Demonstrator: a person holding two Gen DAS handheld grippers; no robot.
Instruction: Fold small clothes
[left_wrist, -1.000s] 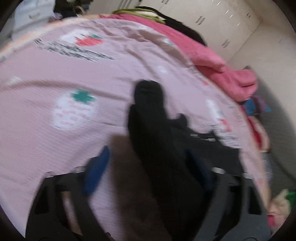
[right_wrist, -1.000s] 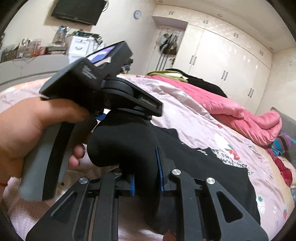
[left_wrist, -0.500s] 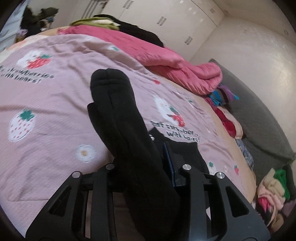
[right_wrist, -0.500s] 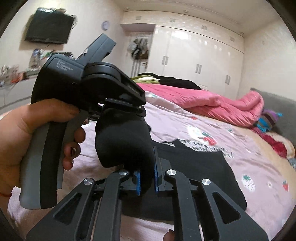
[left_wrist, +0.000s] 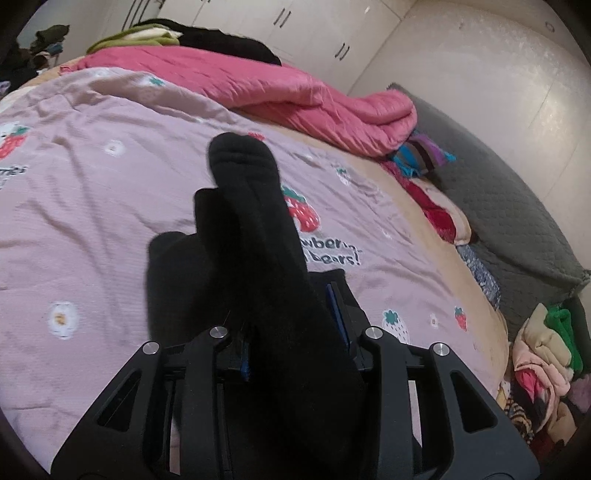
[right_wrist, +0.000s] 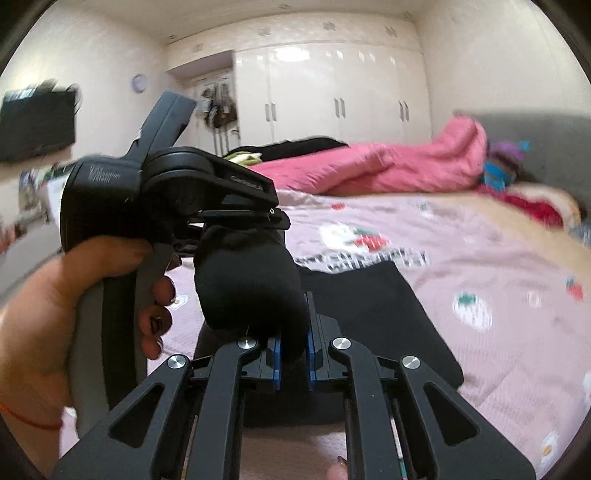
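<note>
A black sock sticks forward out of my left gripper, whose blue pads press on it from both sides; a second black layer hangs beside it on the left. In the right wrist view the same sock is a bunched black lump that runs from the left tool down into my right gripper, which is shut on its lower end. A hand holds the left tool at the left. Both grippers hang above the pink strawberry bedspread. A flat black garment lies on the bed under them.
A rumpled pink quilt lies along the far side of the bed, with dark and green clothes behind it. A pile of mixed clothes sits at the bed's right end, next to a grey padded surface. White wardrobes line the back wall.
The left gripper stood open around the sock a second ago and has since shut on it. Both grippers have swung across the bed together with the sock and have rolled.
</note>
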